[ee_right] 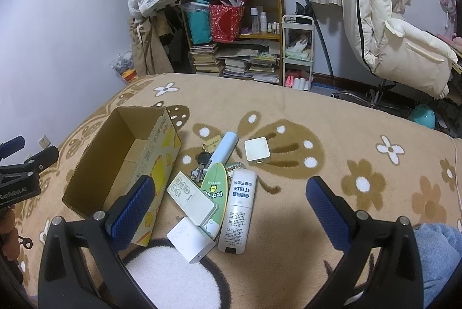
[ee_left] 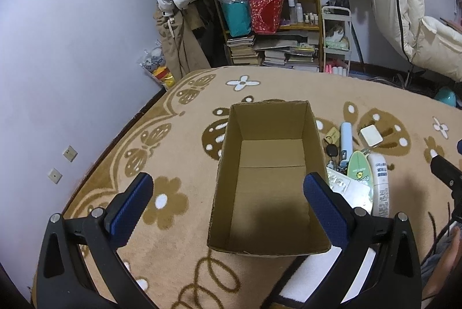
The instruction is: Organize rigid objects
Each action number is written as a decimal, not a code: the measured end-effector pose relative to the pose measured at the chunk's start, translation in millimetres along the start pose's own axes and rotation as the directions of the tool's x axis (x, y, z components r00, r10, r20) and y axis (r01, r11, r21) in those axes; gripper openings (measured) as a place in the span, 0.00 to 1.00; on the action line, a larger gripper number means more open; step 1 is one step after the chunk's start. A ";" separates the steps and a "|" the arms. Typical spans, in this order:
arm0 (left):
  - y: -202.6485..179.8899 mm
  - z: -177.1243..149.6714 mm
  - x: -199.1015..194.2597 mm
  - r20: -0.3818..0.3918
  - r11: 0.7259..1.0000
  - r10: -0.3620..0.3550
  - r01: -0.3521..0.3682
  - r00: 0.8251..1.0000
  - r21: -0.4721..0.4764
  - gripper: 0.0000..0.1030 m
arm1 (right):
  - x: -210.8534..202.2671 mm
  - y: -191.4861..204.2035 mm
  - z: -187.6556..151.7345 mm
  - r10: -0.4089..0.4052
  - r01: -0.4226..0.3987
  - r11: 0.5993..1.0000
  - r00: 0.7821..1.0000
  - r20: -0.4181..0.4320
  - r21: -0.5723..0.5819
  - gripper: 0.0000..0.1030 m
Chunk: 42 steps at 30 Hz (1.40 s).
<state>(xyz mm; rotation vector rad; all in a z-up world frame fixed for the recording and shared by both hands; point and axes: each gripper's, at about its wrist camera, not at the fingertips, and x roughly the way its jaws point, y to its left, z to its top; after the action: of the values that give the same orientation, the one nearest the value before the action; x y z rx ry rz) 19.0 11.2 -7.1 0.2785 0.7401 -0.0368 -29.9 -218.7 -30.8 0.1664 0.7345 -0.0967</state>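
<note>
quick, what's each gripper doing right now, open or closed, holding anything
Left gripper: open, empty, over the box.
Right gripper: open, empty, over the pile beside the box.

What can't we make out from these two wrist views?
- Keys: right wrist view, mostly covered by the pale blue tube and green surfboard-shaped card; count unclear.
- Round tin: right wrist view, only its rim shows behind the white bottle.
- Cardboard box: left wrist view, printed outer side not visible.
- Remote: left wrist view, partly hidden by the left gripper finger.
- Right gripper: holds nothing; wide open.
</note>
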 end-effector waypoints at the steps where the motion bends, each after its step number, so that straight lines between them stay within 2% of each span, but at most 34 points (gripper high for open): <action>1: 0.4 0.3 1.3 -0.005 1.000 0.002 -0.002 1.000 -0.001 1.00 | 0.8 0.6 -0.3 0.001 -0.001 1.000 1.000 -0.002 0.000 1.00; 6: 4.1 2.7 11.8 -0.041 1.000 -0.015 0.015 0.999 -0.014 1.00 | 14.2 7.9 -4.5 0.011 -0.012 1.000 0.999 -0.031 -0.027 1.00; 12: 5.6 3.8 29.3 -0.087 0.999 0.036 -0.036 0.996 0.003 1.00 | 27.0 10.4 -2.3 0.028 -0.029 0.999 0.998 -0.061 -0.024 1.00; 19: 7.0 3.9 50.8 -0.135 0.999 0.032 -0.032 0.990 0.001 1.00 | 50.9 13.6 -0.1 0.024 -0.026 1.000 0.995 -0.099 -0.016 1.00; 27: 13.2 0.9 86.2 -0.220 0.999 0.045 -0.048 0.974 -0.009 1.00 | 82.2 13.3 -1.9 0.001 -0.005 1.000 0.988 -0.152 -0.029 1.00; 30: 17.8 -3.5 100.2 -0.257 0.998 0.048 -0.056 0.965 -0.021 1.00 | 95.5 6.0 -6.3 -0.011 0.009 1.000 0.982 -0.187 -0.012 1.00; 33: 25.2 -11.1 119.5 -0.322 0.998 0.027 -0.045 0.947 -0.049 0.99 | 105.7 -4.2 -9.1 -0.023 0.027 1.000 0.975 -0.219 0.015 1.00; 37: 31.8 -16.2 134.7 -0.364 0.996 0.032 -0.061 0.931 -0.066 0.93 | 114.6 -15.3 -10.3 -0.031 0.045 0.998 0.969 -0.245 0.050 1.00; 39: 34.2 -20.2 143.9 -0.410 0.994 0.039 -0.076 0.911 -0.075 0.90 | 119.6 -18.6 -10.8 -0.037 0.052 0.997 0.965 -0.258 0.055 1.00; 40: 35.4 -22.9 147.5 -0.428 0.993 0.046 -0.087 0.903 -0.077 0.85 | 121.9 -19.4 -11.6 -0.036 0.052 0.997 0.965 -0.260 0.055 1.00; 42: 38.8 -30.2 155.5 -0.465 0.992 0.036 -0.086 0.884 -0.088 0.68 | 128.1 -21.4 -15.5 -0.050 0.063 0.997 0.961 -0.273 0.042 1.00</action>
<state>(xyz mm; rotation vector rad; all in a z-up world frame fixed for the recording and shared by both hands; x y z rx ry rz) 119.1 66.5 -123.4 0.2095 1.2068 0.1347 51.3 -240.6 -130.9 0.2096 1.0121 -0.1489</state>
